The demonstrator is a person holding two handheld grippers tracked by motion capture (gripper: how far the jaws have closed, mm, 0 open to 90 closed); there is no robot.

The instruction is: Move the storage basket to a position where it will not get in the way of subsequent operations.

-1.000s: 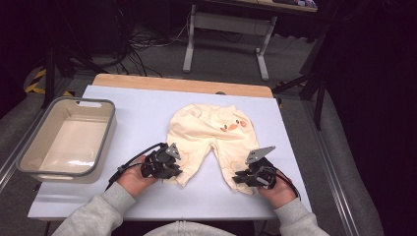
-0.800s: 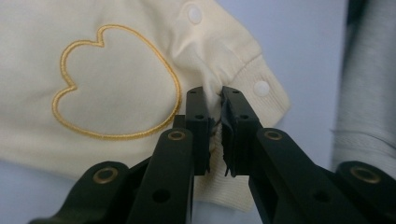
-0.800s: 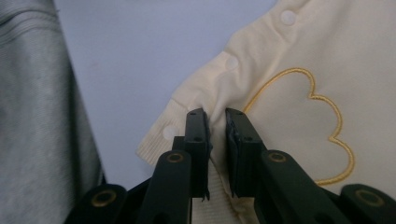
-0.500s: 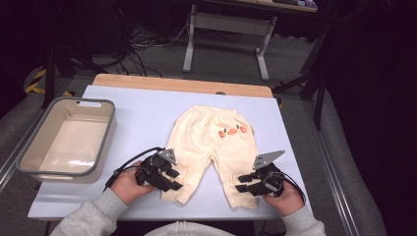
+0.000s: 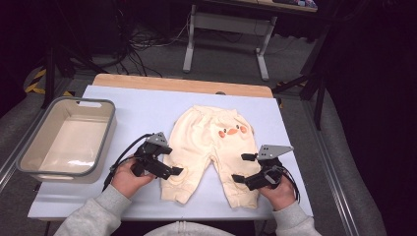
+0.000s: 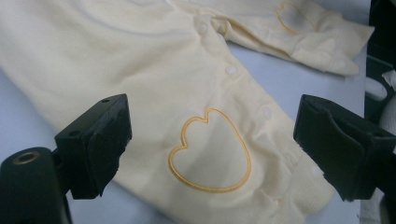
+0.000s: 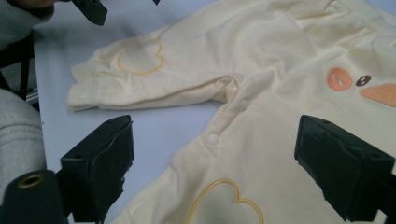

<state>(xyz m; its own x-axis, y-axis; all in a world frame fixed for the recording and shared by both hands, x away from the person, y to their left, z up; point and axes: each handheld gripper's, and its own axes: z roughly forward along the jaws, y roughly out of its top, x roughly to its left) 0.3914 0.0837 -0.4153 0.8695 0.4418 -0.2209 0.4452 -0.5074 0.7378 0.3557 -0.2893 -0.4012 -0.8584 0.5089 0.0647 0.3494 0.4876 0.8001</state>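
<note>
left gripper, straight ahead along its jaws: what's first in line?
Probably the baby trousers: the left gripper, jaws just opened with nothing clamped, looks straight at the near leg's heart-shaped outline. Depth is unclear.

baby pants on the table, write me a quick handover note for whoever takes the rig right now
Left tongs: open, jaws have just been opening, nothing between them, over the pants' left leg cuff.
Right tongs: open, jaws just opened too, holding nothing, beside the other leg.
Baby pants: spread flat on the white table, duck face up, legs toward the person.
Grey bin: at the table's left edge, nothing inside.
Done: pants laid out and let go.
Left: probably folding or binning them.
</note>
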